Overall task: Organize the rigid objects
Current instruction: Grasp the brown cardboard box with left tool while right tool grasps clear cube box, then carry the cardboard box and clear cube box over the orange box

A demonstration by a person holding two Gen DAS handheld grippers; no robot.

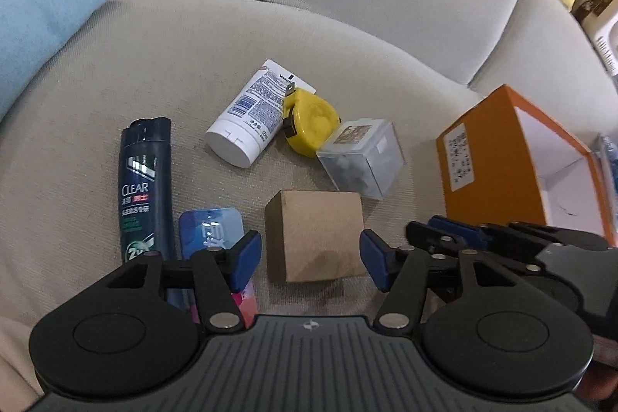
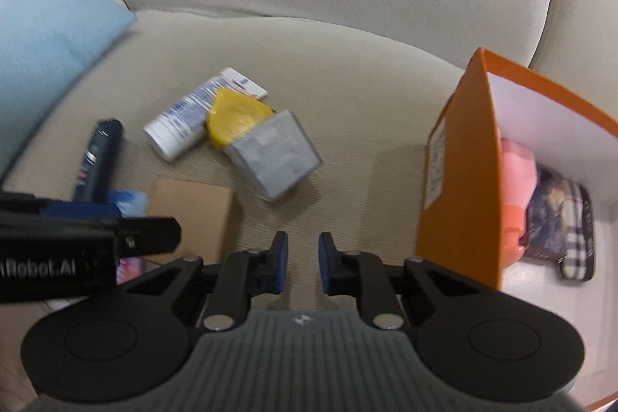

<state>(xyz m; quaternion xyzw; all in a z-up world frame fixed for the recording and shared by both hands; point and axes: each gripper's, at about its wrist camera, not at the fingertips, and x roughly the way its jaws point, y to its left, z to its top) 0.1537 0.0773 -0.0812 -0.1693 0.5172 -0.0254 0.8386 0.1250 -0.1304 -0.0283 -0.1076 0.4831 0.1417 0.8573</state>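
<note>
Rigid objects are spread over a beige sofa seat cushion [image 1: 193, 45]. A dark CLEAR shampoo bottle [image 1: 145, 188] is laid lengthwise at the left, and a blue patterned packet [image 1: 210, 230] is lying just beside its lower end. A white lotion tube [image 1: 251, 111] is laid on its side further back, with a yellow tape measure [image 1: 311, 118] resting against it. A clear plastic box [image 1: 361, 161] is set touching the tape measure. A plain cardboard box [image 1: 314, 234] is placed nearest the camera. An open orange box [image 1: 479, 157] is stood at the right, well apart from the cluster. Inside it, a pink item [image 2: 517, 180] and a dark patterned item [image 2: 556, 219] are seen from the right wrist view. A light blue pillow [image 1: 46, 18] is propped at the far left.

The left gripper [image 1: 311, 259] is pitched steeply downward over the cardboard box. Its jaws are spread wide, one blue pad on each side of the box, and no pressing contact can be made out. The right gripper [image 2: 303, 265] is angled downward likewise, over bare cushion between the cardboard box and the orange box. Its jaws are drawn close with a narrow gap left, and nothing is held between them. The two grippers are held side by side.
</note>
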